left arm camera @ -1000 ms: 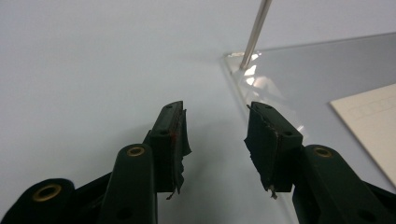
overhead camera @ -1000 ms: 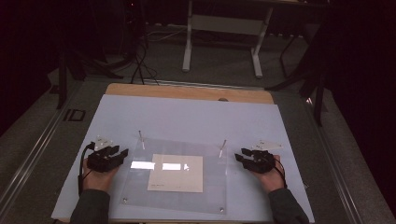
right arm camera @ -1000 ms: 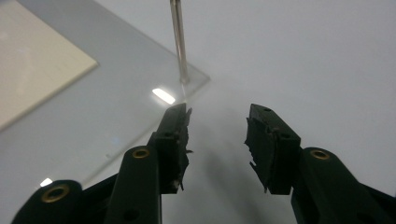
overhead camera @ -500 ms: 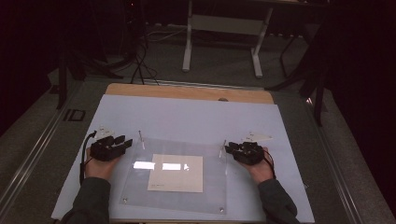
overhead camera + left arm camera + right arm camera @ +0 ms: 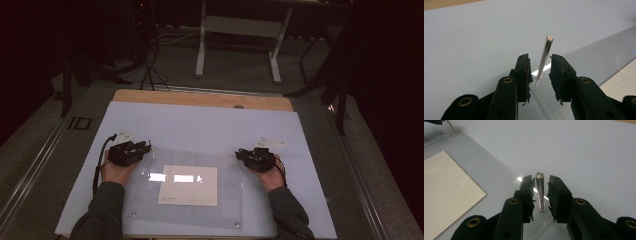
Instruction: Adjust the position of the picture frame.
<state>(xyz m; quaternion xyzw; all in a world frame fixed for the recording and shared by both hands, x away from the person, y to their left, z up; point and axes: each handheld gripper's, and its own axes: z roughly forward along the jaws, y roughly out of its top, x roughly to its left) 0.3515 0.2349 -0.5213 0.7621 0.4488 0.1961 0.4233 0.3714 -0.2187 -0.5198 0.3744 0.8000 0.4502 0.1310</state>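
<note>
Upright polished metal pins at the far corners of the clear acrylic plate (image 5: 186,212) | left pin (image 5: 544,58) stands between left gripper (image 5: 539,72) jaws, right pin (image 5: 539,191) between right gripper (image 5: 541,192) jaws | both have just been closing, pads not yet touching | advice: centre each pin, squeeze evenly, keep pins vertical

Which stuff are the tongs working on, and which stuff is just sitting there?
Being worked on:
- left metal pin, between the left tongs
- right metal pin, between the right tongs
- clear plate

Just sitting there:
- paper sheet
- cables
- white stand

Upright metal pin (image 5: 539,192) btwn right tongs (image 5: 541,195), pads not touching.
</note>
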